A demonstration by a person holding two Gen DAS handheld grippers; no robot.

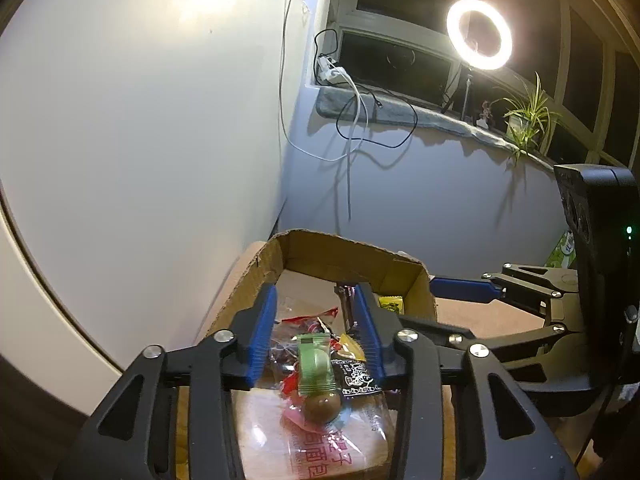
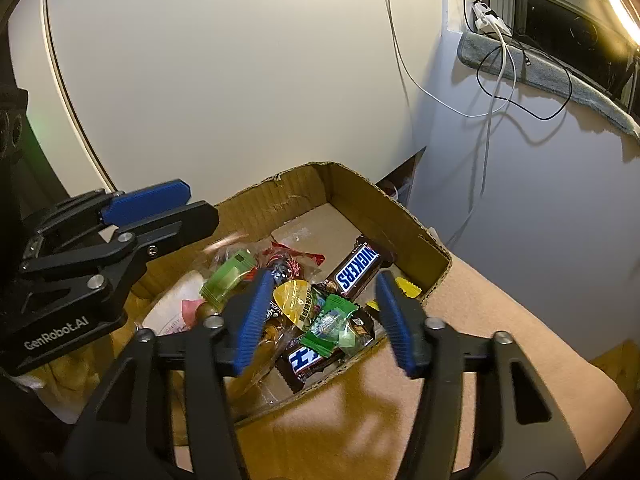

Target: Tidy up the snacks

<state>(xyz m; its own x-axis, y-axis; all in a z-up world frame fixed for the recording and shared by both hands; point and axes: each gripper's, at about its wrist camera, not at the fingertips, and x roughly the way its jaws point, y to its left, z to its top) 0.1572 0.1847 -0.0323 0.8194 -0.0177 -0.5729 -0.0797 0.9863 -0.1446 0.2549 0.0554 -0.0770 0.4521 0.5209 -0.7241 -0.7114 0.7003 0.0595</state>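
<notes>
Both grippers (image 1: 316, 320) (image 2: 324, 312) hovering part-open, empty, over cardboard box (image 2: 420, 220) | releasing snacks (clear walls first).

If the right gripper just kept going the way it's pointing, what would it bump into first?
Most likely the green candy wrapper atop the snack pile in the cardboard box, lying between the right gripper's open fingers; depth is hard to judge.

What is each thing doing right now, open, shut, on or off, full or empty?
left tool: open, holding nothing, over the box
right tool: open, holding nothing, over the box
cardboard box: open on top, snacks piled inside
Snickers bar: wrapped, lying in the box
green candy: wrapped, on the pile
ring light: on
</notes>
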